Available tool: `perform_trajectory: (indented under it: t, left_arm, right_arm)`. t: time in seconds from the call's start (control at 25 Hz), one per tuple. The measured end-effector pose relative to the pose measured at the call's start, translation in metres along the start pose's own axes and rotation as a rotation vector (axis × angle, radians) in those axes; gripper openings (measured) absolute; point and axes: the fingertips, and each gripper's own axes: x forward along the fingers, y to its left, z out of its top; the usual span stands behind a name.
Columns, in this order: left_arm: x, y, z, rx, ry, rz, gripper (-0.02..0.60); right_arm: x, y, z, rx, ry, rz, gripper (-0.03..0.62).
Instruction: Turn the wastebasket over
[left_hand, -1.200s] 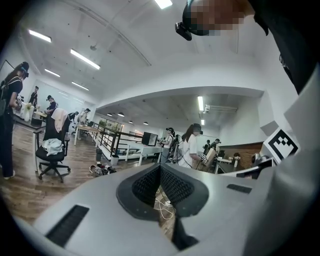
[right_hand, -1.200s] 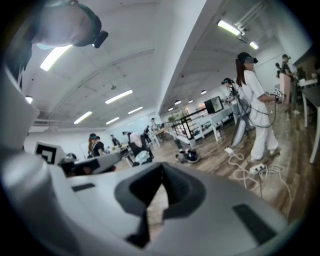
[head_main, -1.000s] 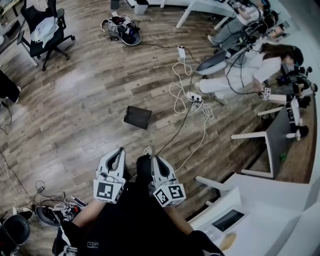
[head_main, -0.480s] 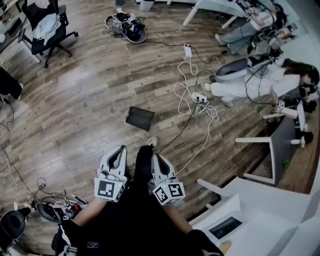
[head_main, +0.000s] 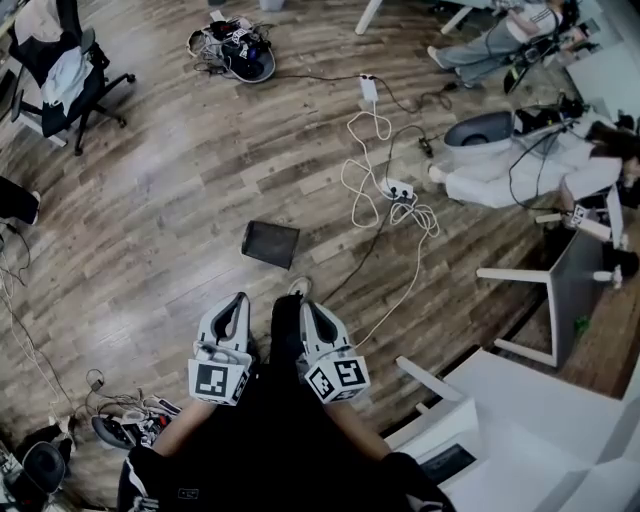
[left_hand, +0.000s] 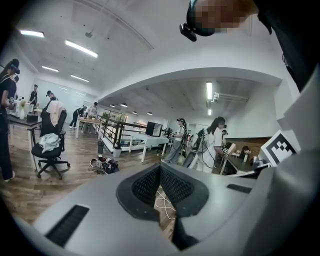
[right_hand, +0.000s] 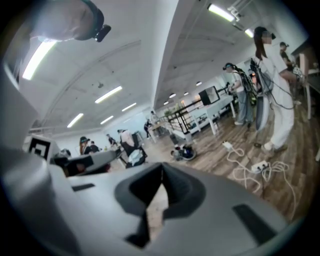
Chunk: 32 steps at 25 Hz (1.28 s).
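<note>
The wastebasket (head_main: 271, 243) is a dark mesh bin lying on its side on the wood floor, a short way ahead of both grippers. My left gripper (head_main: 236, 303) and right gripper (head_main: 311, 311) are held side by side near the person's body, both shut and empty, pointing toward the bin. In the left gripper view the left gripper (left_hand: 160, 167) shows its tips together with floor and cable beyond. The right gripper (right_hand: 161, 170) in its own view is shut too. The bin is hidden behind the jaws in both gripper views.
White cables and a power strip (head_main: 399, 190) trail across the floor right of the bin. A white table (head_main: 540, 400) stands at the right. An office chair (head_main: 60, 70) is far left. Bags (head_main: 235, 52) lie at the back, and people sit far right.
The view has advanced across the floor: the wastebasket now lies nearer to the grippers. Both grippers keep their place before the body and stay shut.
</note>
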Motion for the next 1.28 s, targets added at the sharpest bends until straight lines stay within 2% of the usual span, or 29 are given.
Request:
perform_trajectory:
  t: [0.44,0.64,0.8,1.0,1.16,1.28]
  left_arm:
    - [0.122,-0.026,0.010,0.035,0.045,0.025,0.032]
    - [0.158,-0.019,0.013,0.037,0.065,0.002,0.032]
    - [0.191,-0.011,0.010,0.026,0.085,-0.078,0.032]
    - [0.245,0.005,0.000,0.048,0.148,-0.233,0.032]
    - [0.283,0.015,-0.004,0.072,0.190,-0.332,0.032]
    - [0.308,0.021,0.001,0.083,0.192,-0.393,0.032]
  right_arm:
    - [0.063,-0.104,0.059,0.057,0.011,0.057,0.032]
    - [0.092,-0.137,0.074,0.050,0.010,0.025,0.032]
    - [0.114,-0.155,0.067,0.050,0.010,-0.041,0.032]
    - [0.149,-0.177,0.056,0.065,0.002,-0.157,0.032]
    - [0.172,-0.203,0.038,0.115,-0.027,-0.255,0.032]
    - [0.187,-0.221,0.015,0.162,-0.021,-0.324,0.032]
